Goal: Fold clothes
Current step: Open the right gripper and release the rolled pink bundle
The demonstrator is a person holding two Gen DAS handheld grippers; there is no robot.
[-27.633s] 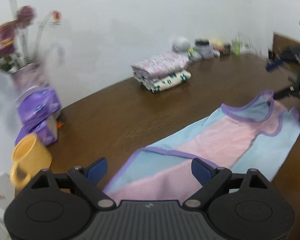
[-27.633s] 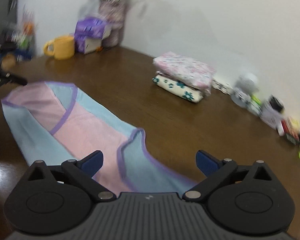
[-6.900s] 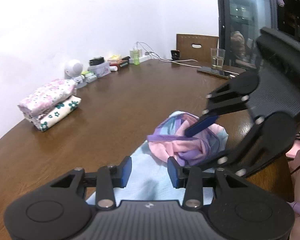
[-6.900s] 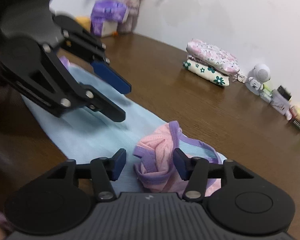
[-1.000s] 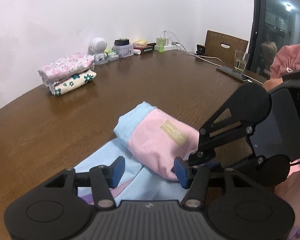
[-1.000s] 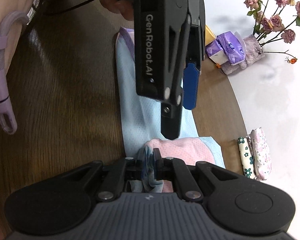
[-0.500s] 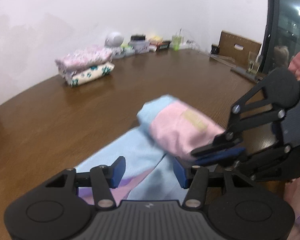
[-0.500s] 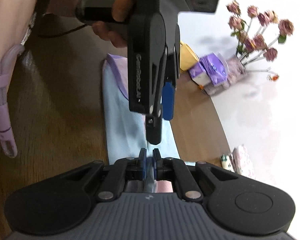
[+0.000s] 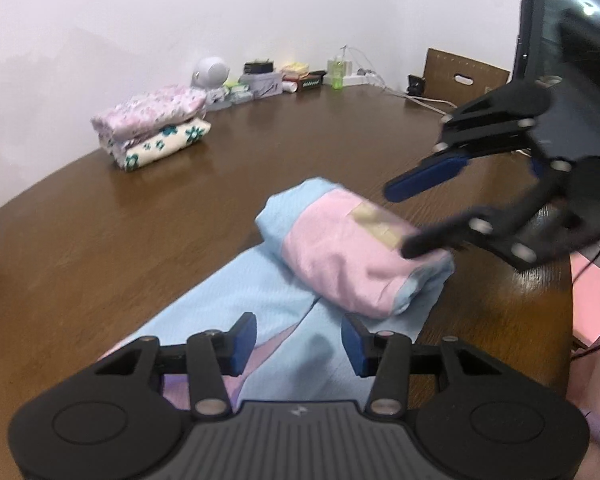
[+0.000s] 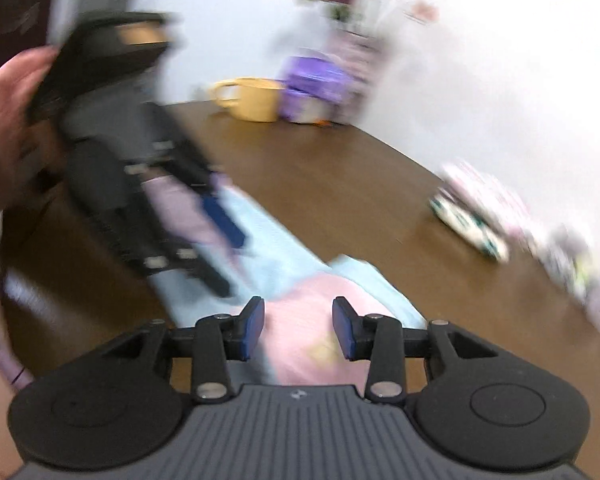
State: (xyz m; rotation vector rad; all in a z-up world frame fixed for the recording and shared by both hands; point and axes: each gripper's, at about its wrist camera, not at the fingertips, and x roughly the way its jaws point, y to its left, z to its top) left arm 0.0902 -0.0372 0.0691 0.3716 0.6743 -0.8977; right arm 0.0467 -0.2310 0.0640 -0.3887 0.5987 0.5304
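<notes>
A pink and light-blue garment (image 9: 352,256) lies on the brown table (image 9: 140,216), its far end rolled into a bundle and its flat tail running toward my left gripper (image 9: 298,340). The left gripper is open and empty above that tail. My right gripper (image 10: 298,326) is open and empty just above the bundle (image 10: 312,332). In the left wrist view the right gripper (image 9: 420,208) hovers at the bundle's right end, its lower finger at the cloth. The left gripper (image 10: 220,248) shows blurred in the right wrist view.
Two folded garments (image 9: 152,128) are stacked at the back by the wall. Small items and a white robot toy (image 9: 212,74) line the wall. A yellow mug (image 10: 248,98), tissue packs (image 10: 320,88) and a flower vase stand at the far corner. The table edge (image 9: 556,288) is close on the right.
My right gripper has let go of the bundle's edge, opened and swung up and round. The bundle now rests on the table. The left gripper stayed open.
</notes>
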